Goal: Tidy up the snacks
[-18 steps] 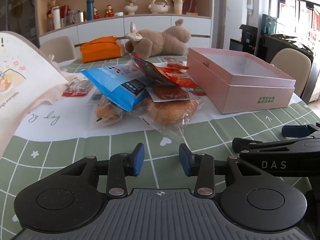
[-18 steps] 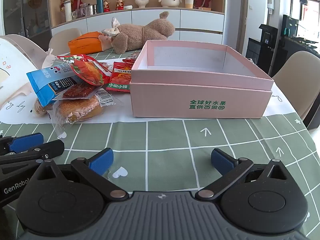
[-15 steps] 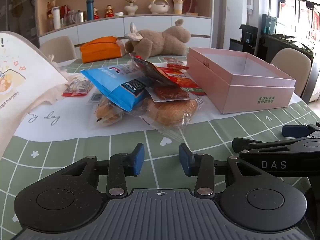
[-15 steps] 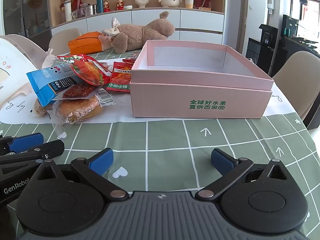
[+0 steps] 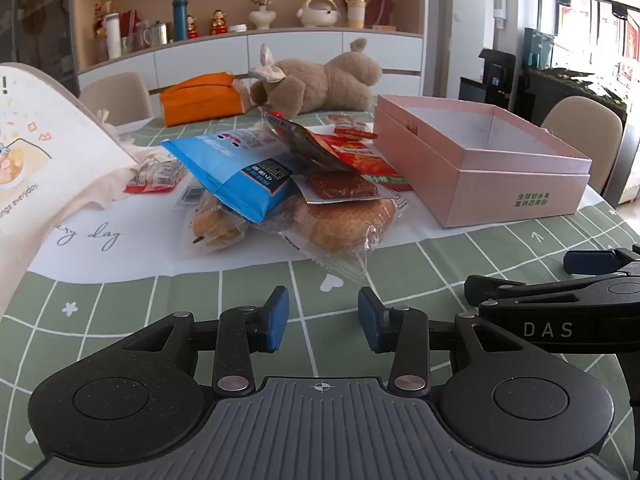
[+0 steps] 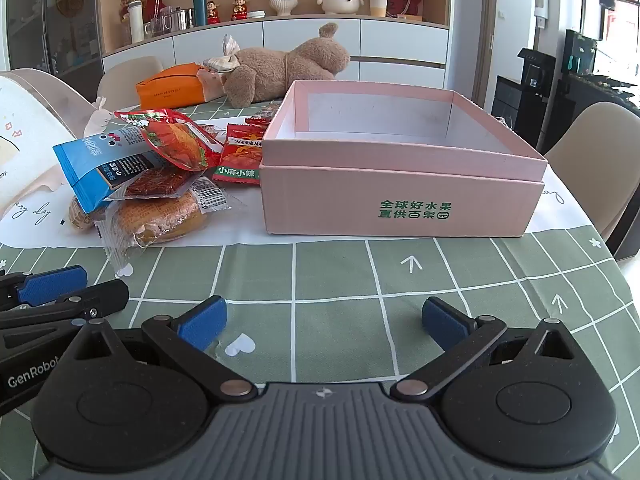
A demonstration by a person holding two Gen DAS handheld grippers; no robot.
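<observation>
A heap of snack packets lies on the table: a blue bag (image 5: 236, 168) on top, wrapped bread (image 5: 336, 220) under it, red packets (image 5: 360, 156) behind. To its right stands an open pink box (image 5: 480, 160) with nothing showing inside. My left gripper (image 5: 323, 318) hovers over the tablecloth just short of the heap, jaws partly apart, nothing between them. My right gripper (image 6: 324, 320) faces the pink box (image 6: 400, 184) from the near side, jaws wide open and bare. The right view also shows the blue bag (image 6: 104, 160) and bread (image 6: 160, 216) at left.
A brown plush toy (image 5: 320, 80) and an orange pouch (image 5: 200, 98) lie at the table's far side. A cream printed tote bag (image 5: 36, 160) rises at the left. Chairs (image 6: 596, 152) stand around the green checked tablecloth (image 6: 340, 268). Shelves with ornaments line the back wall.
</observation>
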